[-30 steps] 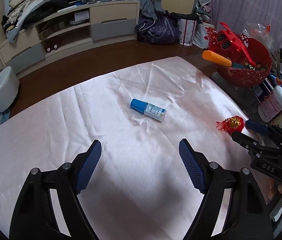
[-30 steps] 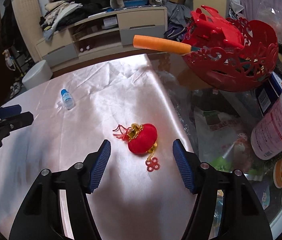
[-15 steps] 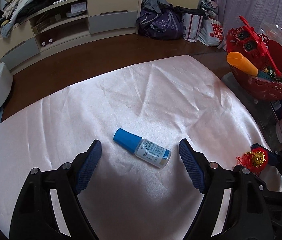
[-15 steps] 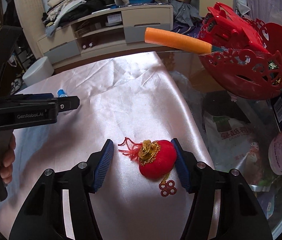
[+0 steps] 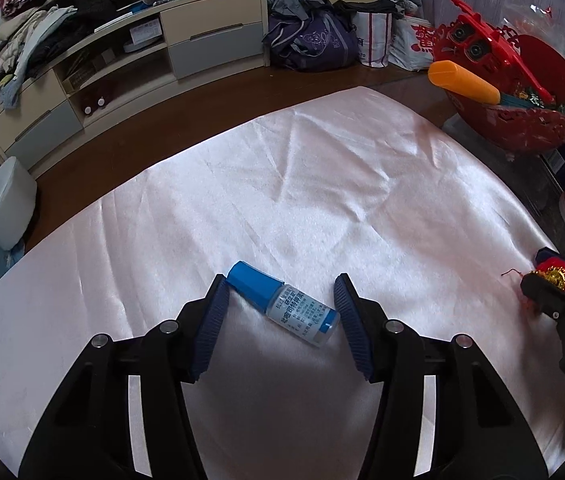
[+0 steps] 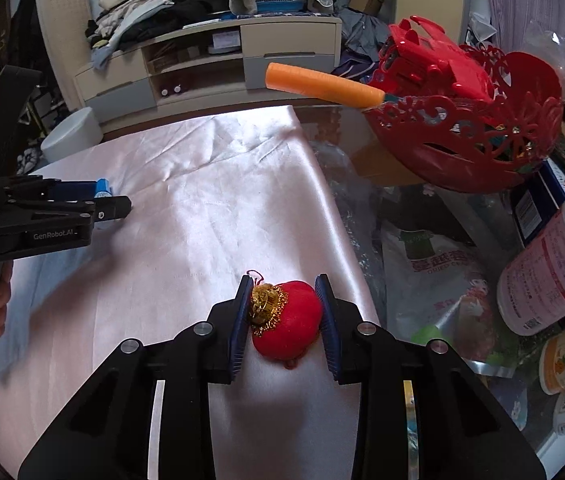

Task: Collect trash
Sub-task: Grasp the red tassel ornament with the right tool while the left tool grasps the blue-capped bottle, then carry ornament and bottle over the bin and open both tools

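A small bottle [image 5: 284, 307] is seen lying on its side on the pink cloth [image 5: 322, 184] that covers the counter, between the fingers of the left gripper [image 5: 280, 300]. It lies slantwise across the gap: its blue cap is touching or nearly touching the left finger [image 5: 212, 320], while its clear base is just short of the right finger. The left fingers are closing, and no firm pinch on the bottle is shown yet. The bottle is made up of a blue cap and a pale body with a label printed in blue characters too small to be read.

A red ornament [image 6: 286, 320] is held between the fingers of the right gripper [image 6: 284, 312], near the cloth's right edge. Both pads are pressed against it, and the fingers are closing further. It is round, plush and red, with a gold beaded cap turned toward the left finger and a thin red loop at its top.

In the right wrist view only the bottle's blue cap [image 6: 103, 189] is shown, the rest being hidden behind the left gripper. In the left wrist view the ornament [image 5: 554, 276] is largely covered by the right gripper at the frame's edge. A red basket [image 6: 466, 148] with an orange stick [image 6: 322, 84] is seen beyond the cloth.
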A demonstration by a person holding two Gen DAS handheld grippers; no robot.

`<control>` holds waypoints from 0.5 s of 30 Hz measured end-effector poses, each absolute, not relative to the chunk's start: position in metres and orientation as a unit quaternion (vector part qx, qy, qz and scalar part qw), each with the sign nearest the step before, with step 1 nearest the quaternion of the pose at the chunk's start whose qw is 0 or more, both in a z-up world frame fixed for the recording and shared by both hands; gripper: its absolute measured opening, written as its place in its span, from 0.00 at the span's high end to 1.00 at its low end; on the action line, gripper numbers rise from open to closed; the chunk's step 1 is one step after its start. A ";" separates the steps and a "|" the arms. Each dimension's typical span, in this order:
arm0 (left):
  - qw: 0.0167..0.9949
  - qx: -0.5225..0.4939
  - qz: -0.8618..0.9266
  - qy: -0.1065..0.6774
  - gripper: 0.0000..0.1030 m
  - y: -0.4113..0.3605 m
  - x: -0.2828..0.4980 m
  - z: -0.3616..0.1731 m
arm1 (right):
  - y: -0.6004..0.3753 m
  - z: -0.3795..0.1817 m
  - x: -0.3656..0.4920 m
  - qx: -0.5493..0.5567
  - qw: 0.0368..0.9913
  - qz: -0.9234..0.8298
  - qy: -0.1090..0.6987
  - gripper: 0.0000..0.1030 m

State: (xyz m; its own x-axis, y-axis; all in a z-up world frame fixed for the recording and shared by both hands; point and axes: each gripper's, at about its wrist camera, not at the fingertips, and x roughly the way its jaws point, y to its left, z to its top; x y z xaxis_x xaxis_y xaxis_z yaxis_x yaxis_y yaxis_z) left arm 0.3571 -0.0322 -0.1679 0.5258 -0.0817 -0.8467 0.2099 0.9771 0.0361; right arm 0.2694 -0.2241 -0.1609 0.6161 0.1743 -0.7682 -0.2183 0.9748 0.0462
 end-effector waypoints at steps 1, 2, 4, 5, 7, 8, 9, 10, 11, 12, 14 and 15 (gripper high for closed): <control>0.869 0.063 -0.087 0.483 0.50 -0.031 0.352 -0.167 | -0.226 -0.156 0.263 -0.029 0.899 0.109 0.423 0.68; 0.868 0.059 -0.090 0.486 0.50 -0.030 0.347 -0.166 | -0.228 -0.151 0.257 -0.034 0.900 0.109 0.421 0.68; 0.866 0.057 -0.093 0.488 0.50 -0.030 0.332 -0.161 | -0.230 -0.138 0.244 -0.046 0.902 0.106 0.415 0.68; 0.866 0.058 -0.095 0.487 0.50 -0.029 0.323 -0.156 | -0.232 -0.130 0.236 -0.051 0.903 0.107 0.414 0.68; 0.868 0.058 -0.100 0.483 0.50 -0.028 0.302 -0.144 | -0.235 -0.114 0.217 -0.059 0.903 0.108 0.413 0.68; 0.869 0.056 -0.103 0.481 0.50 -0.027 0.290 -0.137 | -0.237 -0.107 0.207 -0.063 0.902 0.108 0.412 0.68; 0.870 0.053 -0.106 0.479 0.50 -0.025 0.277 -0.130 | -0.238 -0.100 0.195 -0.069 0.902 0.108 0.412 0.68; 0.870 0.051 -0.108 0.478 0.50 -0.024 0.262 -0.123 | -0.238 -0.093 0.181 -0.076 0.902 0.107 0.412 0.68; 0.871 0.050 -0.110 0.477 0.50 -0.022 0.247 -0.116 | -0.239 -0.086 0.166 -0.083 0.901 0.105 0.413 0.68; 0.871 0.051 -0.112 0.475 0.50 -0.021 0.231 -0.109 | -0.241 -0.080 0.151 -0.087 0.900 0.103 0.414 0.68; 0.871 0.050 -0.119 0.475 0.49 -0.020 0.198 -0.095 | -0.246 -0.067 0.121 -0.091 0.897 0.100 0.420 0.68; 0.871 0.051 -0.121 0.474 0.49 -0.019 0.181 -0.087 | -0.248 -0.062 0.106 -0.092 0.897 0.098 0.422 0.68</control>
